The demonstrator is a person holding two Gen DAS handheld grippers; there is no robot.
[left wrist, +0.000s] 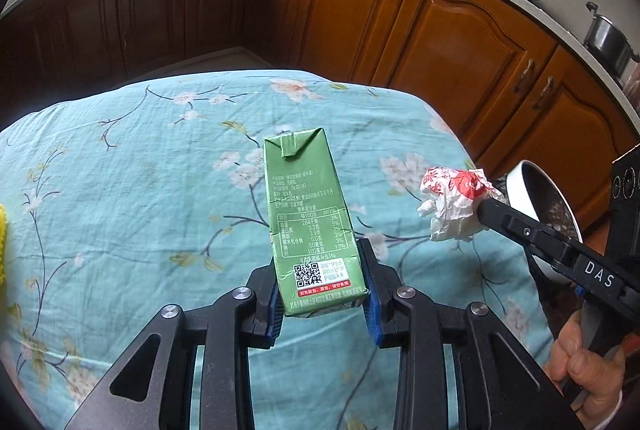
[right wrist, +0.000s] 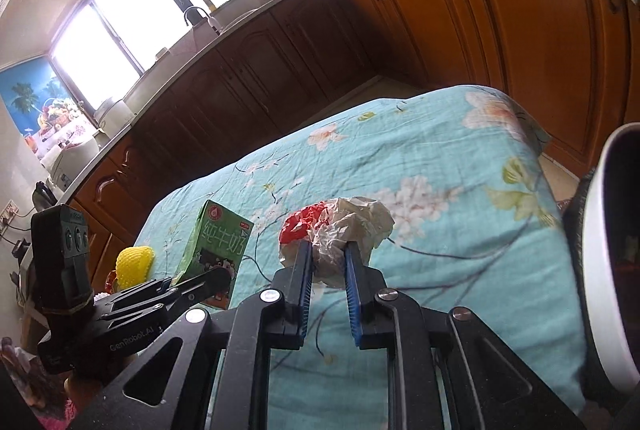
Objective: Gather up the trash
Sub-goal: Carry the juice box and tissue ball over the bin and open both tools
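A green milk carton [left wrist: 306, 213] stands up between the blue pads of my left gripper [left wrist: 325, 294], which is shut on its lower end, above the floral teal cloth [left wrist: 140, 197]. The same carton [right wrist: 216, 250] shows in the right wrist view with the left gripper [right wrist: 212, 280] clamped on it. My right gripper [right wrist: 327, 262] is shut on a crumpled white and red wrapper [right wrist: 344, 230], lifted just over the cloth [right wrist: 440, 250]. From the left wrist view that wrapper [left wrist: 452, 205] sits at the tip of the right gripper [left wrist: 486, 211], held by a person's hand [left wrist: 580, 362].
A white bin with a dark inside [left wrist: 540, 197] stands at the table's right edge; its rim [right wrist: 612, 250] fills the right side of the right wrist view. A yellow foam net [right wrist: 134, 266] lies at the left end. Wooden kitchen cabinets [left wrist: 400, 17] surround the table.
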